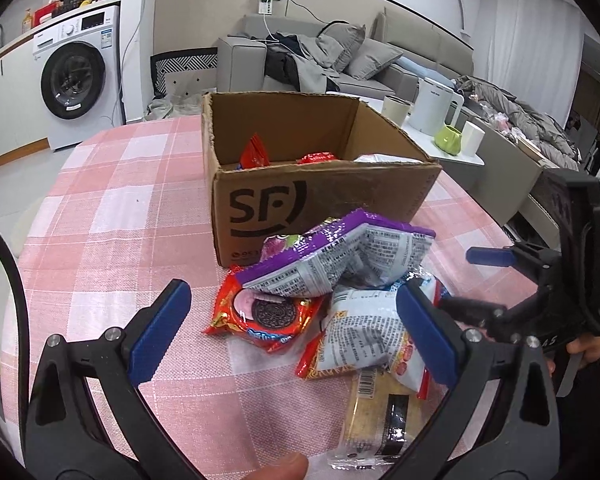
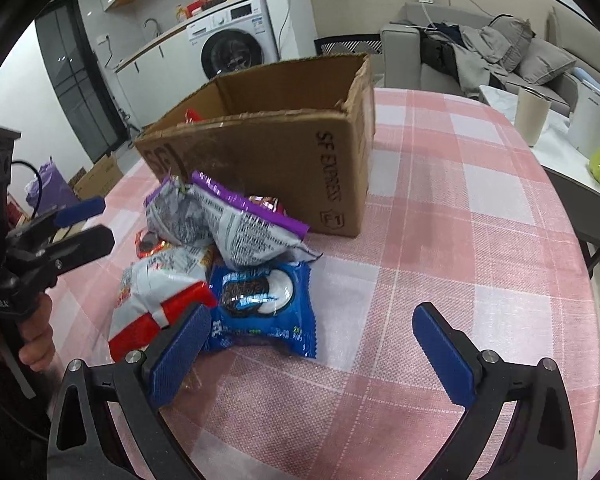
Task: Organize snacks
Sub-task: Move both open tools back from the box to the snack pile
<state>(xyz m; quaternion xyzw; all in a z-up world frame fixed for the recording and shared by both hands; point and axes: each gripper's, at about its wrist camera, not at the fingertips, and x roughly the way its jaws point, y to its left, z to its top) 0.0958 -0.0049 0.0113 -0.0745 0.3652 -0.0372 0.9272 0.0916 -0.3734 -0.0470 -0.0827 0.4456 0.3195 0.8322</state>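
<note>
left fingers (image 1: 292,332): spread wide over the snack pile
right fingers (image 2: 312,352): spread, blue cookie packet (image 2: 262,308) just beside
brown cardboard box (image 1: 320,200): open-topped, behind pile
pink checked tabletop (image 2: 440,240): bare to my right

A round table (image 1: 112,216) covered in a pink and white checked cloth carries everything. Toward its far side stands an open cardboard box (image 1: 324,200), and just in front of it, on the near side, lies a heap of snack packets: a purple bag (image 1: 340,256) on top, a red cookie pack (image 1: 260,316) left, a blue cookie pack (image 2: 264,304) right.
</note>
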